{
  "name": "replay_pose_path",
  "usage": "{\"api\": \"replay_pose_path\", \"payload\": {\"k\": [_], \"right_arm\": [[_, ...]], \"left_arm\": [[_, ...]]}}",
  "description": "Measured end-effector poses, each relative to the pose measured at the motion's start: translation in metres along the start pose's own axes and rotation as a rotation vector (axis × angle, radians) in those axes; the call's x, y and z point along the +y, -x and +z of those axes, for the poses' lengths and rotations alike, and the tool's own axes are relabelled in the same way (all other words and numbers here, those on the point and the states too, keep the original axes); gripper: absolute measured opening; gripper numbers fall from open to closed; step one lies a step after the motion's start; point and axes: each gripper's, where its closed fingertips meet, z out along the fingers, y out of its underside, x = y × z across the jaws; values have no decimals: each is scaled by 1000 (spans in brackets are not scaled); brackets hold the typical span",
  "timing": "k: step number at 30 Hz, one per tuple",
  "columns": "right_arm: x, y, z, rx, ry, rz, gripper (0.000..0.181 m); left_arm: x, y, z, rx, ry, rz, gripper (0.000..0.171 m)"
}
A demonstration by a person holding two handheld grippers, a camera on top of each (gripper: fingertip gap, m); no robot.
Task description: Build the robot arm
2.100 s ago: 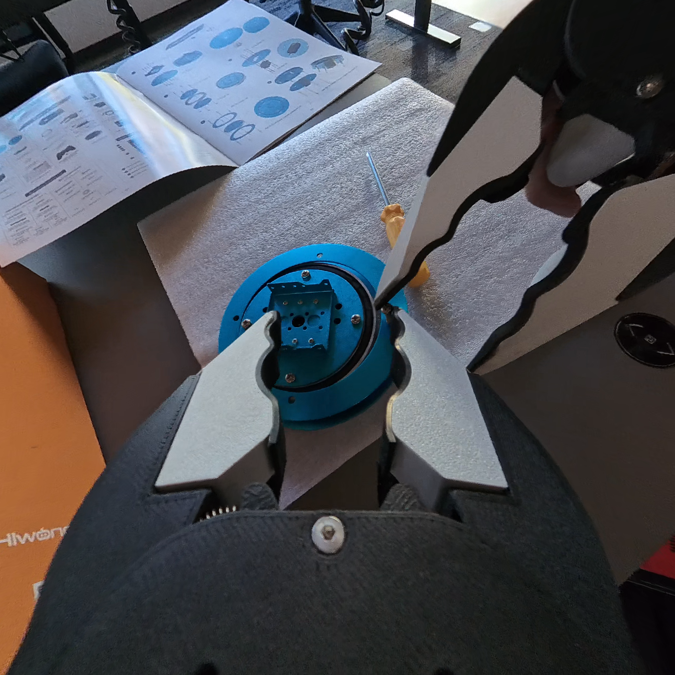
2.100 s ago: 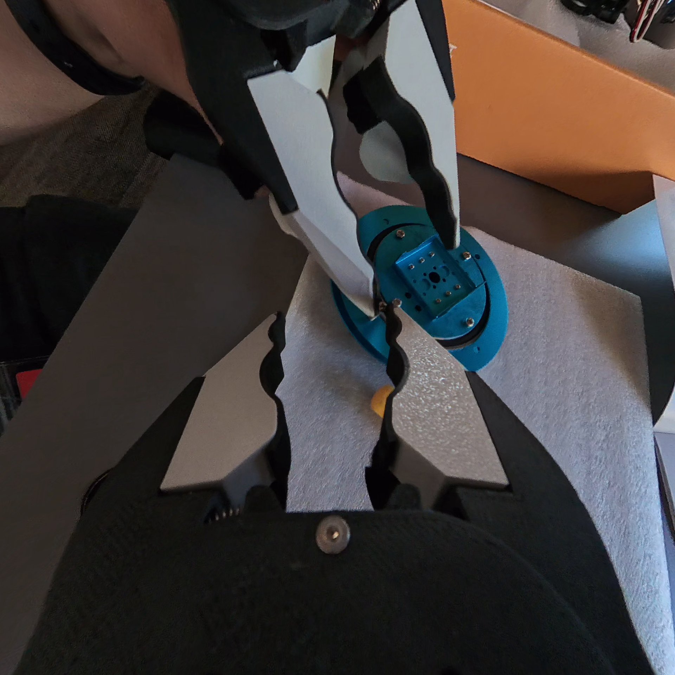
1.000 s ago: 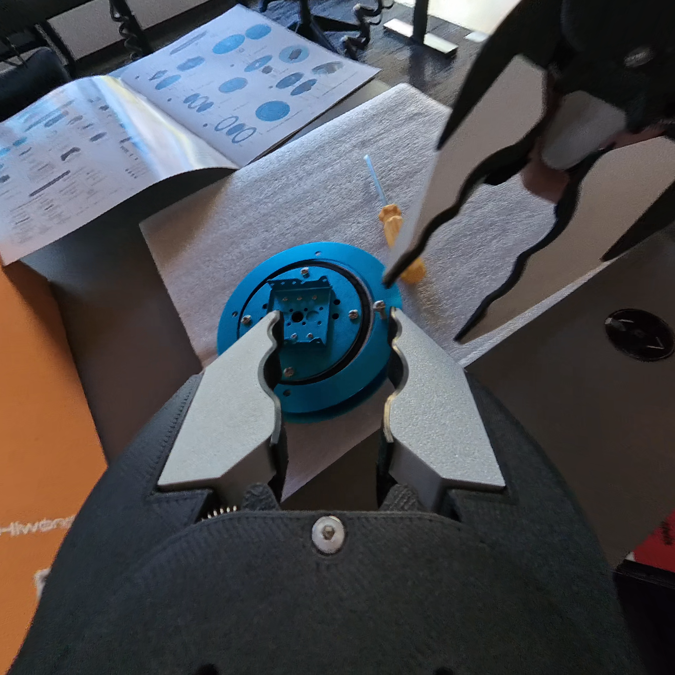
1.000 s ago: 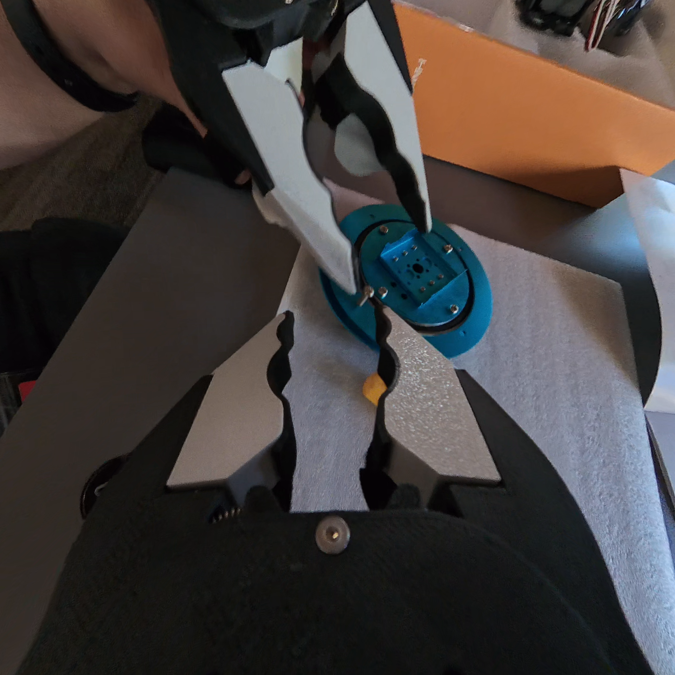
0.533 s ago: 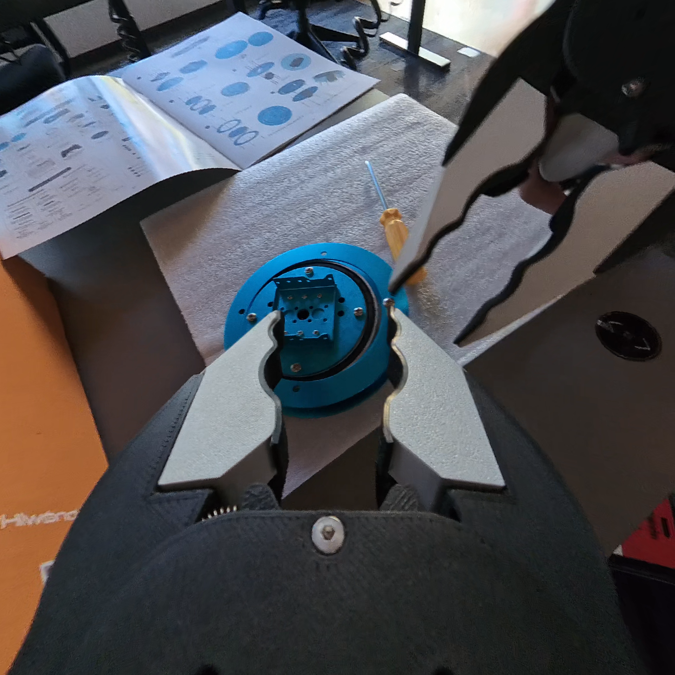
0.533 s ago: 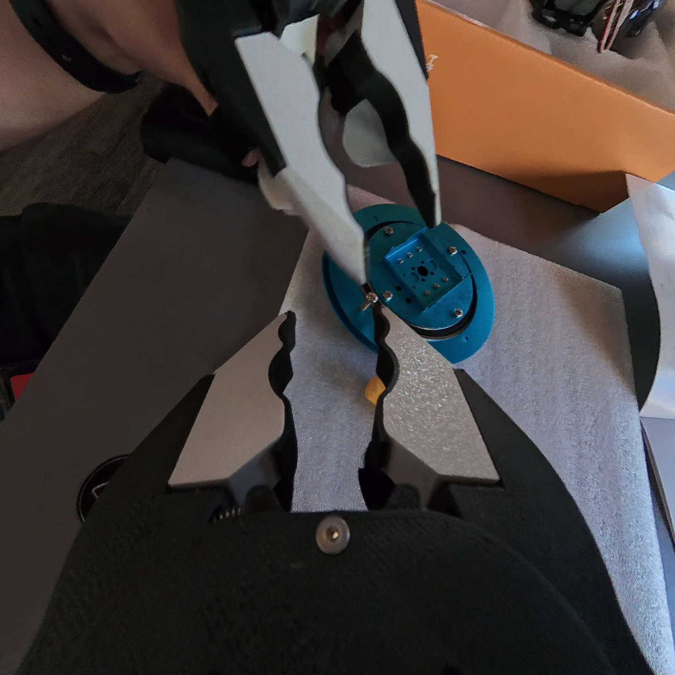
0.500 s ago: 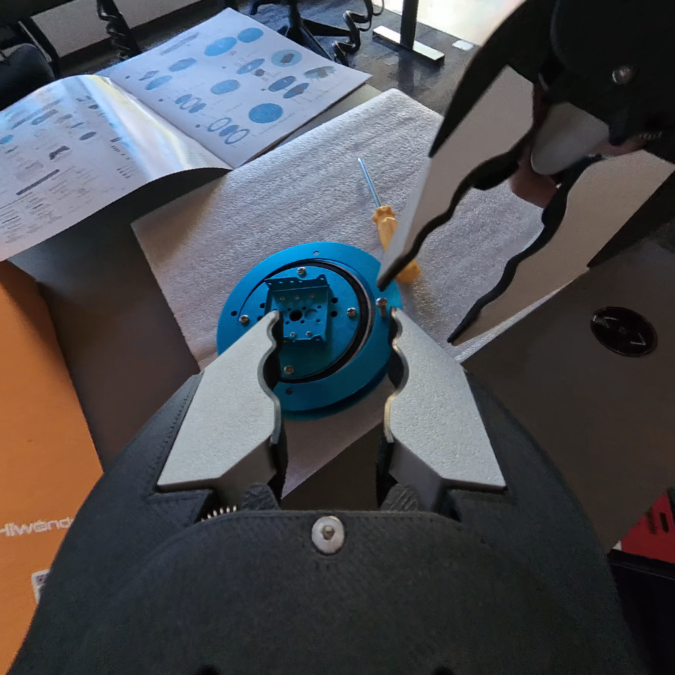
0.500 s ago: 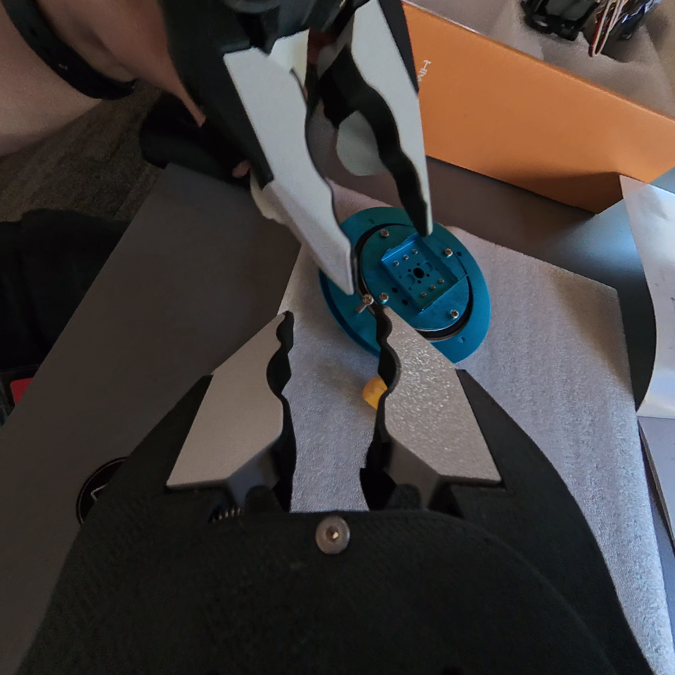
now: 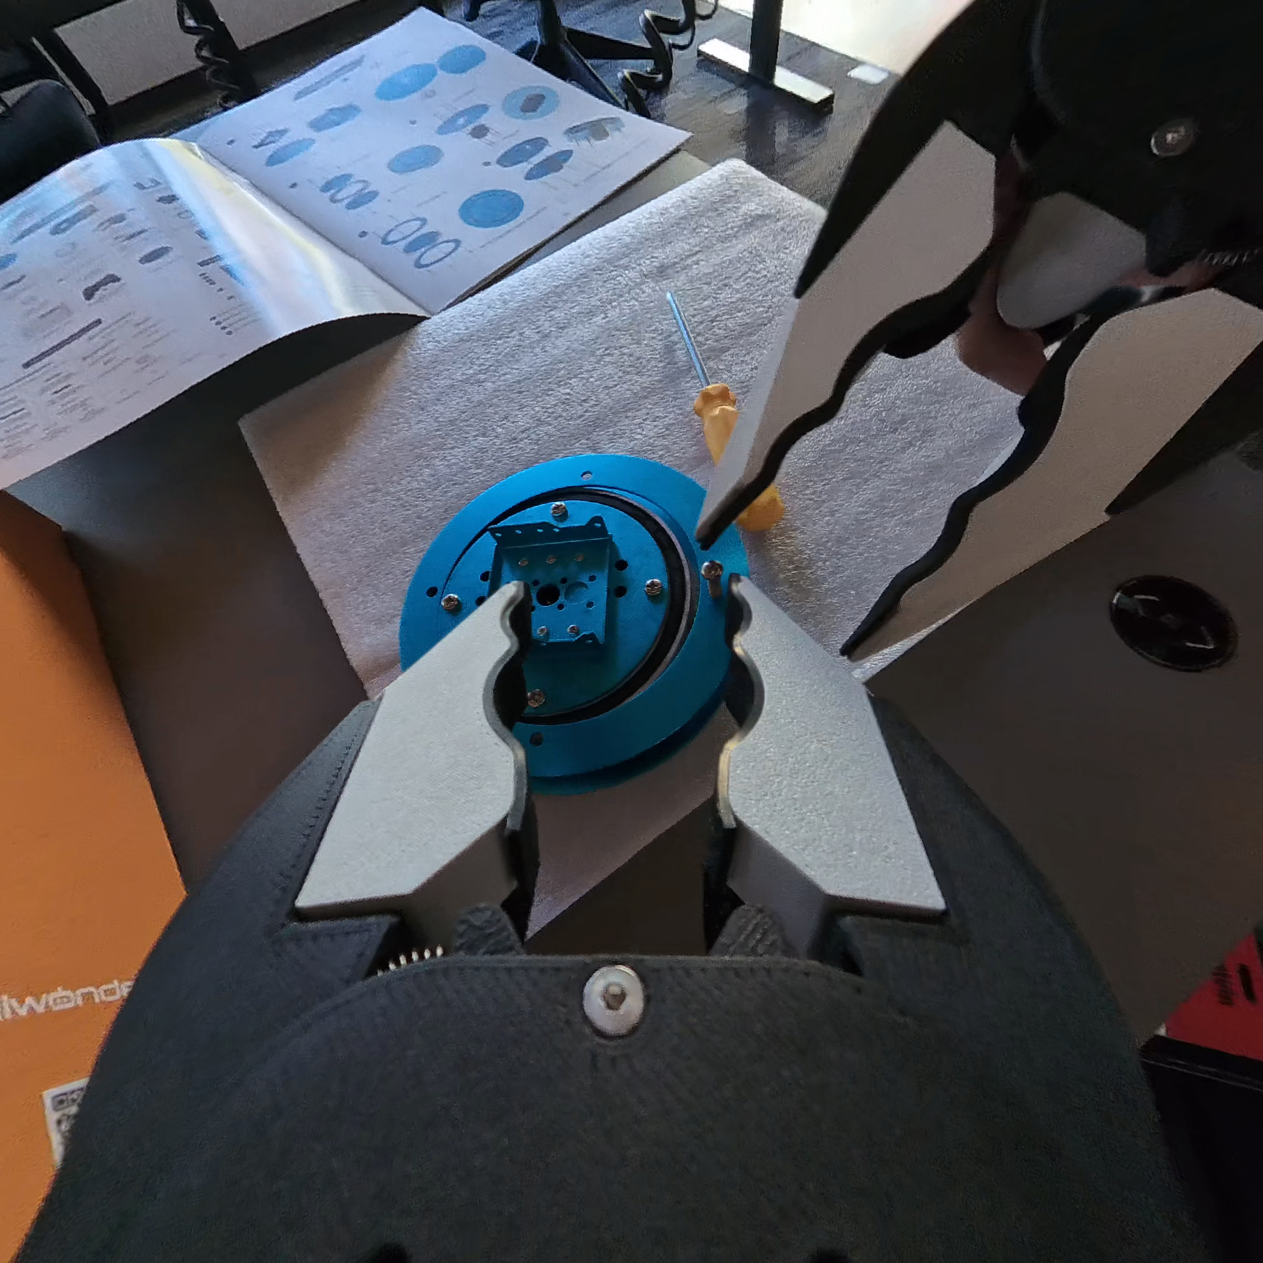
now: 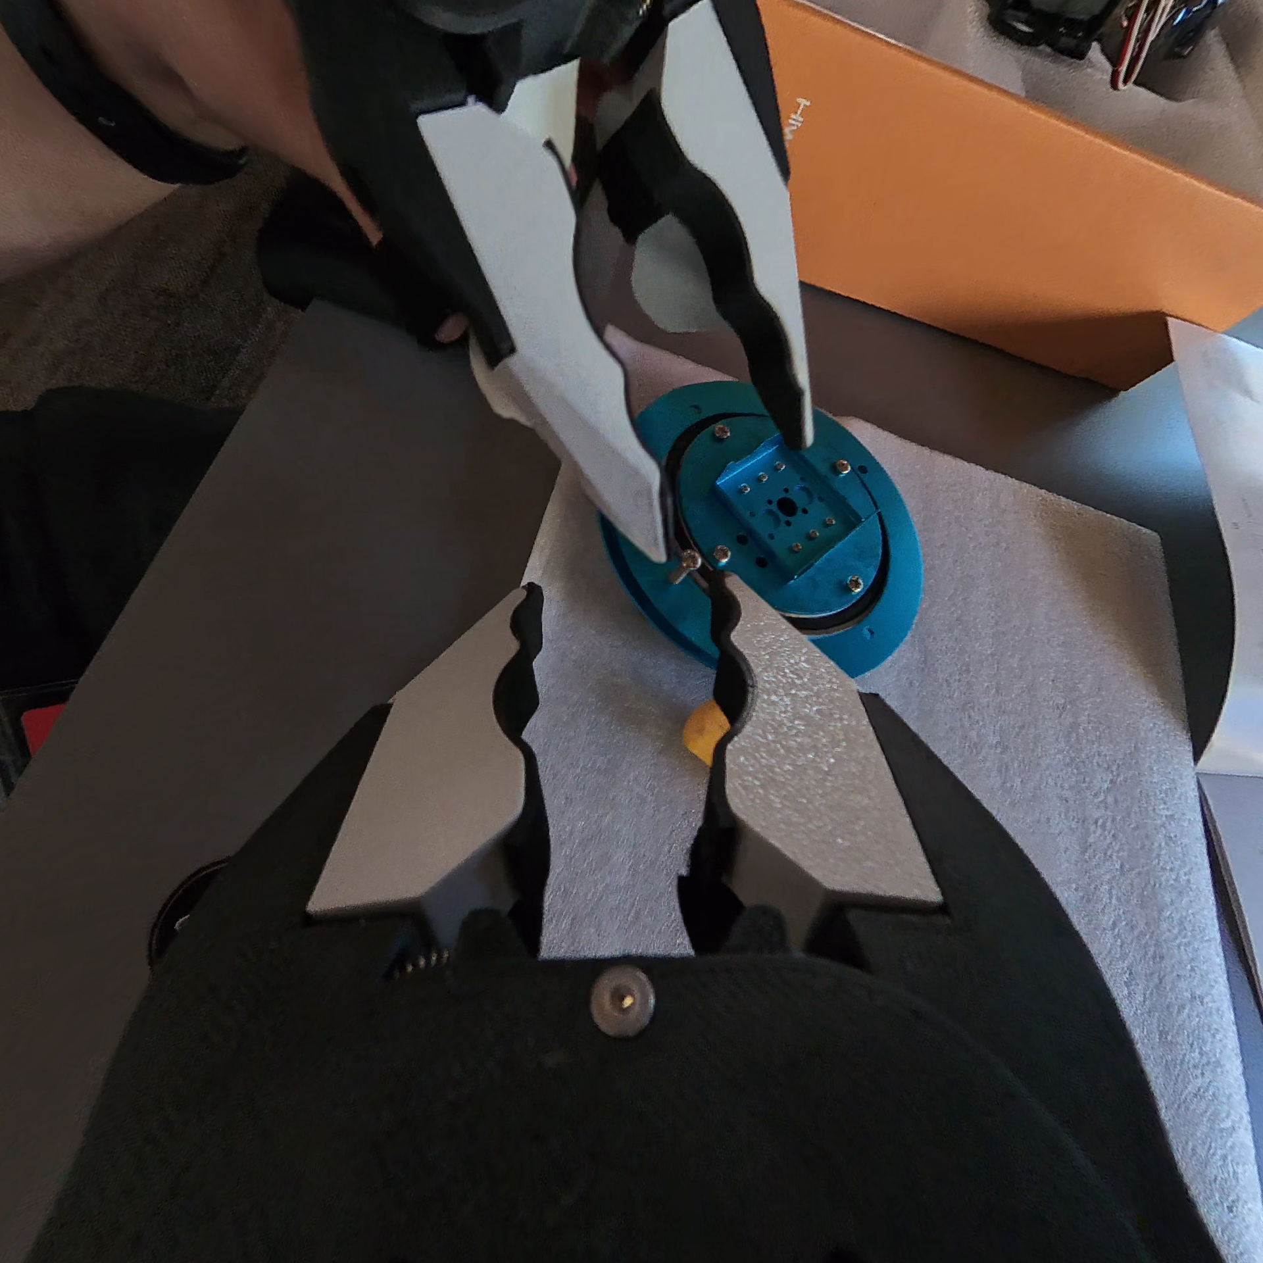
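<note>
Straddling a round blue metal disc (image 9: 601,745), the left hand-held gripper (image 9: 625,591) has its two grey fingers spread apart with nothing clamped between them. Its left finger lies over the small square blue bracket (image 9: 557,588) mounted at the disc's middle, and its right finger tip sits just beside a loose silver screw (image 9: 712,575) standing on the disc's outer ring. Whether either finger actually presses on the metal cannot be told.

The right hand-held gripper (image 10: 625,588) is also spread, gripping nothing. In the left wrist view one of its finger tips (image 9: 711,526) hangs just above the disc's rim, near the same screw; the other finger is well off to the side over the table (image 9: 1093,786). In the right wrist view the screw (image 10: 685,564) appears tilted, close to the tips of both tools.

The disc (image 10: 881,615) rests on a white foam sheet (image 9: 547,369) on the grey table. A yellow-handled screwdriver (image 9: 714,417) lies on the foam just beyond the disc. An open booklet (image 9: 273,205) lies past the foam, and an orange box (image 10: 991,219) stands at the table's edge; what it holds is only partly visible and unclear.
</note>
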Motion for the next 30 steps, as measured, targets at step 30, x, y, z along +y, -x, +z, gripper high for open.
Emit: {"api": "replay_pose_path", "payload": {"k": [30], "right_arm": [[-4, -4, 11, 24, -14, -24, 56]], "left_arm": [[3, 3, -4, -1, 3, -49, 52]]}}
